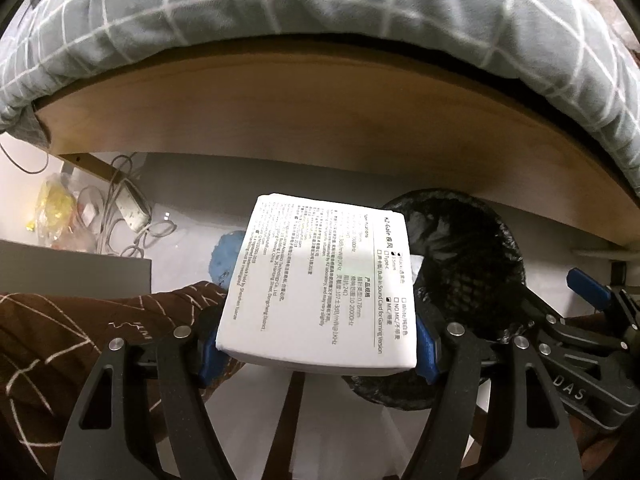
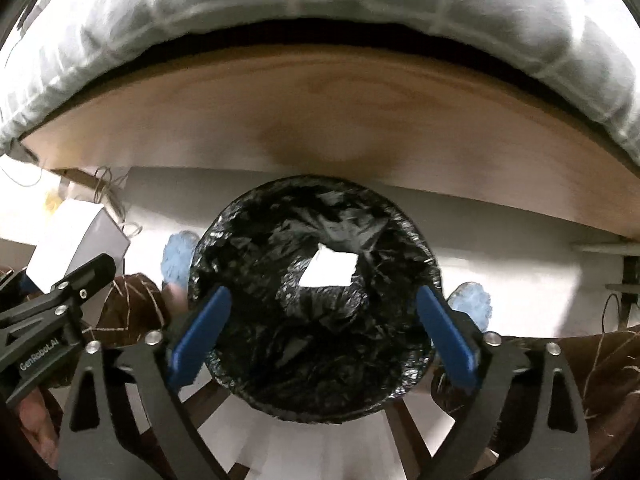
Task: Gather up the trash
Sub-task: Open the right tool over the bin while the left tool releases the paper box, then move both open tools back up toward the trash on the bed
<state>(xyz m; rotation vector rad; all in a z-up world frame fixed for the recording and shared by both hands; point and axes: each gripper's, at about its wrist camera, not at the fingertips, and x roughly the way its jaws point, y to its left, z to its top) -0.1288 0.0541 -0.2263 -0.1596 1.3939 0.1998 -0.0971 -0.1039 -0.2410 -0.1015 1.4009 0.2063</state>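
Left wrist: bed frame [image 1: 320, 120] beyond bin [image 1: 472, 256].

A home bedroom: checked duvet [image 1: 320, 0] over wooden bed frame [image 1: 320, 112], power strip [image 1: 134, 210] on floor.

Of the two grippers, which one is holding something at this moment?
The left gripper: its blue pads clamp a white printed box. The right gripper is open and empty above the black-lined trash bin.
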